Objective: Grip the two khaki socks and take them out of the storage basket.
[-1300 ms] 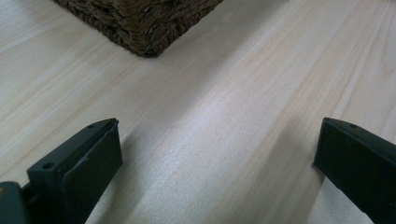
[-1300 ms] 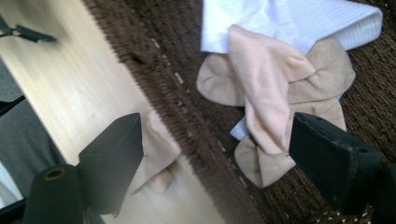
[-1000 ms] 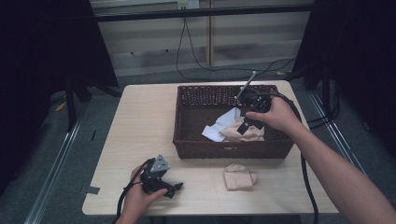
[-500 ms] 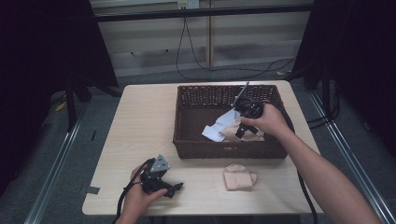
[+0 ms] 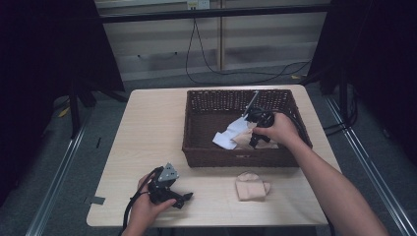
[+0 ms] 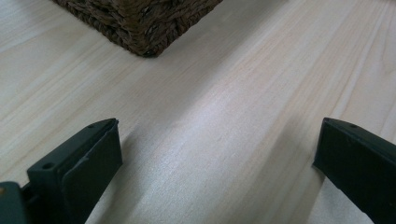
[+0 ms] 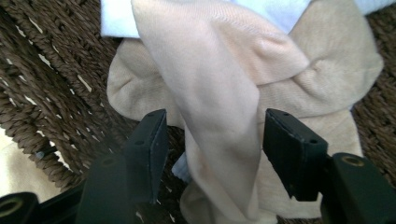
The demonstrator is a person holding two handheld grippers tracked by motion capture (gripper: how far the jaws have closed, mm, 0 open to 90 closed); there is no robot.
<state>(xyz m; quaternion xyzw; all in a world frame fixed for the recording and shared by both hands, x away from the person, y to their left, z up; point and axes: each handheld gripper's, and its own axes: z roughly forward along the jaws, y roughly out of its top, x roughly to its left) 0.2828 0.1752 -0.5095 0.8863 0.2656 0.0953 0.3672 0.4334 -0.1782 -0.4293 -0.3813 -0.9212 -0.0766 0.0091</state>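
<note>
1. Right tool point(image 7: 212, 154) was down inside the brown woven basket point(image 5: 196, 147), its jaws straddling a raised fold of the beige cloth point(image 7: 219, 121); they had just been closing in, yet in the right gripper view a gap showed on both sides of the fold, so the pads were not pressing on it
2. That beige cloth lay crumpled on the basket floor toward the right side, partly over a white cloth point(image 5: 231, 135); in the high view the right hand point(image 5: 278, 130) covered much of it
3. Left tool point(image 5: 169, 189) rested on the tabletop point(image 5: 147, 128) near its front edge, jaws spread wide with bare wood between them; a corner of the basket showed ahead of it in the left gripper view
4. A second beige cloth point(image 5: 251, 187), folded into a neat square, sat on the tabletop just in front of the basket, apart from both tools
5. The step in hand looked like picking the crumpled beige cloth out of the basket, probably to fold it like the piece already outside
6. The next move would call for closing the jaws fully on the fold, then lifting straight up so the cloth cleared the basket wall
7. The pinch should take the beige fold alone, since the white cloth lay under it and could be dragged along
</note>
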